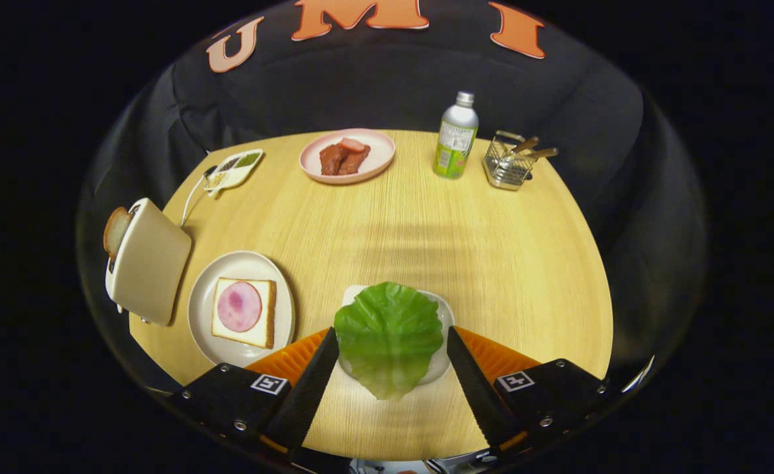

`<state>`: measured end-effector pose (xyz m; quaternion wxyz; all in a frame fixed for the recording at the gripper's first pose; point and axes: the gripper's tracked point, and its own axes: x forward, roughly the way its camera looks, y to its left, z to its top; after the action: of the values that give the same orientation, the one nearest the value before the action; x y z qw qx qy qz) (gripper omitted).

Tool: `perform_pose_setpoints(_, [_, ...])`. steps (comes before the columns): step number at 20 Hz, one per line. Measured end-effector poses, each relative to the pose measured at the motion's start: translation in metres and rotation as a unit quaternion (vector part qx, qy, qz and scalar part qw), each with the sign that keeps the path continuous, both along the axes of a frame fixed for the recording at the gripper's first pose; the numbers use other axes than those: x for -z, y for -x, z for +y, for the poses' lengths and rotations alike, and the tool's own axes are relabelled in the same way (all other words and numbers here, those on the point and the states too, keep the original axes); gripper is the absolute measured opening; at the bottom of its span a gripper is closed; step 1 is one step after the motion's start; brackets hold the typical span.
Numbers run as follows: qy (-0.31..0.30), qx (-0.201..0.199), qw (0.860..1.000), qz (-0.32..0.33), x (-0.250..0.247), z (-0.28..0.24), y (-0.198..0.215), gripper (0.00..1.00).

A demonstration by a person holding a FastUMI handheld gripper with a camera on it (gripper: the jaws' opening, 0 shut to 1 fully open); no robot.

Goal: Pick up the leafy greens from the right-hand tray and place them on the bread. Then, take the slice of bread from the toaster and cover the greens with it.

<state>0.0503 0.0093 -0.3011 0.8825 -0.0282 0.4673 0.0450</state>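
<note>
Between the two fingers lies the lettuce leaf [388, 337], resting on its small white tray [444, 315], and the gripper [392, 342] straddles it, spread wide, holding nothing, neither finger touching leaf. Best bet: drop low, close gently on the leaf's middle, lift clear. The ham-topped bread [244, 312] waits at nine o'clock, the toaster [147, 261] just beyond it.

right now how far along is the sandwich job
Nothing is done yet. The leafy greens lie on their white tray, with the open tool straddling them, not gripping. The bread on the plate has ham but no greens. The toaster holds its slice. Both placements remain.
</note>
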Motion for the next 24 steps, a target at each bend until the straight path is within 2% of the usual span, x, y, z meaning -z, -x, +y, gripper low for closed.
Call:
perform_pose_setpoints(6, [0.000,-0.002,0.997,0.081,0.044,0.003,-0.007,0.99])
perform_pose_setpoints(11, [0.009,-0.001,0.992,0.124,0.067,0.000,-0.011,0.99])
perform_pose_setpoints(21, [0.001,0.005,0.988,0.155,0.086,-0.001,-0.016,0.99])
perform_pose_setpoints(23, [0.015,0.005,0.988,0.153,0.087,-0.004,-0.016,0.96])
perform_pose_setpoints(24, [0.015,0.006,0.988,0.151,0.086,-0.003,-0.016,0.90])
